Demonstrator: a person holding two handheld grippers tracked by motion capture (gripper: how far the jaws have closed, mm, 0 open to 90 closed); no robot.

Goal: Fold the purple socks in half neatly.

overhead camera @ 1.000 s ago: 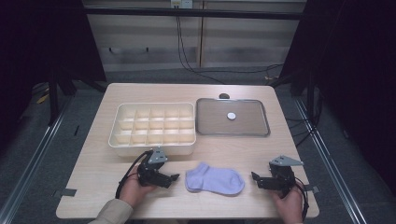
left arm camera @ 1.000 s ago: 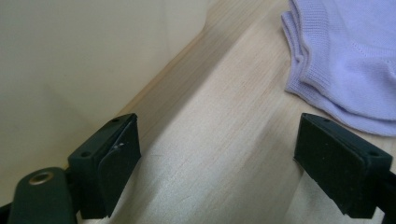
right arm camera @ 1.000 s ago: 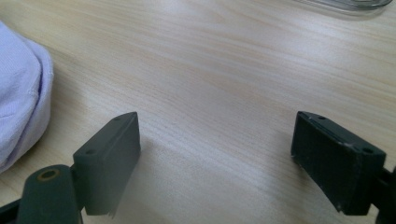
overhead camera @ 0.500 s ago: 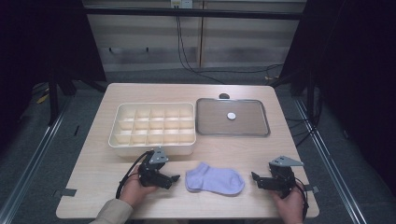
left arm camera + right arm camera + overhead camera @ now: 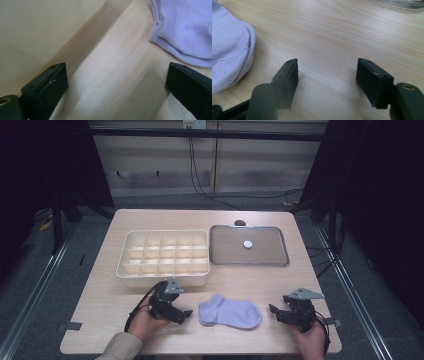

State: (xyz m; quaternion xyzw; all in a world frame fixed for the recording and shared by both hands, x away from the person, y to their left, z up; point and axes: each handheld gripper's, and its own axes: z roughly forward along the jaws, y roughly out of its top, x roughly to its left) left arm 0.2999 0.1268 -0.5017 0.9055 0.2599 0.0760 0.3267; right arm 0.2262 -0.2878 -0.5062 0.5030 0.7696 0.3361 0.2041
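The small lavender knitted sock [image 5: 230,311] lies flat on the pale wooden table [image 5: 320,280], near the front edge, between the two hand-held tools. Neither tool touches it.

The left gripper [image 5: 186,314] rests just beside the sock's cuff end; its jaws have just been opening and now stand wide apart over bare wood, with nothing between them. The right gripper [image 5: 272,310] sits a short way off the sock's toe end; its jaws have just been closing somewhat but remain apart, also over bare wood, with nothing in them.

Judged from this layout, the work on the sock is at its very start: no grasp has been made, and the sock has not been lifted, folded or placed anywhere. Everything remains to be done.

Behind the sock stands a cream plastic organiser box with many square compartments [image 5: 163,258], all apparently empty. Beside it, to the right, lies a shallow grey metal tray [image 5: 272,256] bearing one small white round object [image 5: 247,244]. The room beyond is dim, with dark curtains at both sides, cables trailing on a grey floor, and a pale panelled wall at the back.
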